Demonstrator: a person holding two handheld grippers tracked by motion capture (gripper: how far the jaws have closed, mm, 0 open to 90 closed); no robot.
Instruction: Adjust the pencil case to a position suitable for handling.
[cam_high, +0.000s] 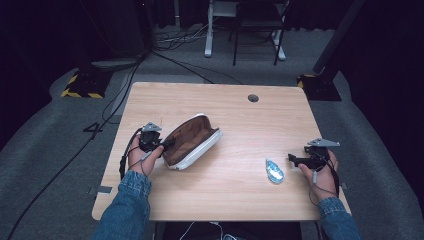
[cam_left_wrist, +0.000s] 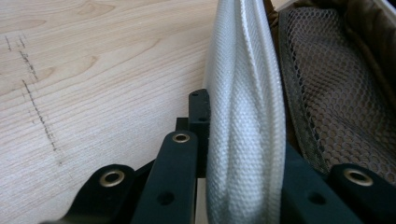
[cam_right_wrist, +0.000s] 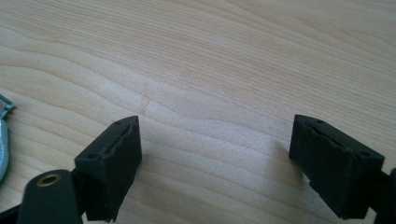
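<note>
A white pouch (cam_high: 192, 142) with a brown lining lies unzipped on the wooden table (cam_high: 235, 107), left of centre. My left gripper (cam_high: 159, 145) is shut on the pouch's near rim; in the left gripper view the white woven rim (cam_left_wrist: 245, 116) runs up between the black jaws, with brown mesh lining (cam_left_wrist: 336, 98) to its right. A small blue-and-white packet (cam_high: 274, 170) lies right of centre. My right gripper (cam_high: 294, 160) stands open just right of the packet, with bare wood between its jaws (cam_right_wrist: 215, 163). The packet's edge (cam_right_wrist: 3, 140) shows at the far left of the right gripper view.
A round cable hole (cam_high: 253, 98) sits near the table's far edge. Beyond the table are a grey carpet, cables, a white-legged desk frame (cam_high: 210, 35) and a black-and-yellow stand base (cam_high: 82, 87). Pencil-like marks (cam_left_wrist: 39, 112) cross the wood left of the pouch.
</note>
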